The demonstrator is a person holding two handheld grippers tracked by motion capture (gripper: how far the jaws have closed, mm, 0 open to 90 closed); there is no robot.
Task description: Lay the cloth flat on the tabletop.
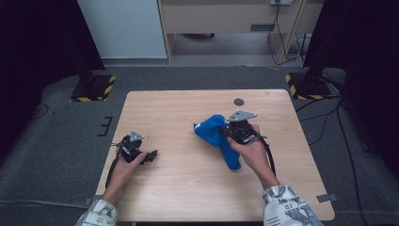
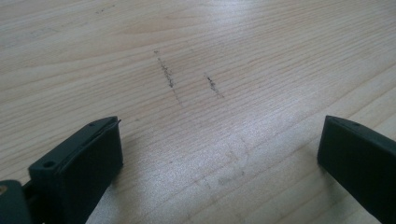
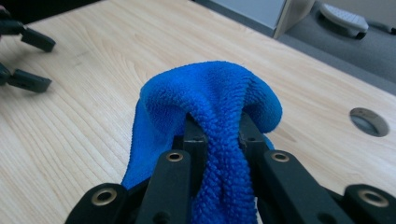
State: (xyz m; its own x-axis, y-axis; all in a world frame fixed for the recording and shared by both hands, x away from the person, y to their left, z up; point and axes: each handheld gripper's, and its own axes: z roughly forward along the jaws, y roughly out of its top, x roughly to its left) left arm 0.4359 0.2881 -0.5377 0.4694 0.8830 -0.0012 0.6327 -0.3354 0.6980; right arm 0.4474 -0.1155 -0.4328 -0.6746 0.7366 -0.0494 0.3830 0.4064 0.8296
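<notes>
A blue terry cloth (image 1: 217,134) hangs bunched in my right gripper (image 1: 234,130) over the middle-right of the wooden table (image 1: 188,188). In the right gripper view the two black jaws pinch a fold of the blue cloth (image 3: 215,102), which bulges above them and drapes down between them. My left gripper (image 1: 149,156) rests low on the table at the left, jaws wide apart. In the left gripper view its fingertips (image 2: 88,154) stand far apart over bare wood with nothing between them.
A round grey cable hole (image 1: 239,101) sits near the table's far edge. Dark scuff marks (image 2: 166,74) streak the wood ahead of the left gripper. Stand bases with yellow-black tape (image 1: 94,87) flank the table on the floor.
</notes>
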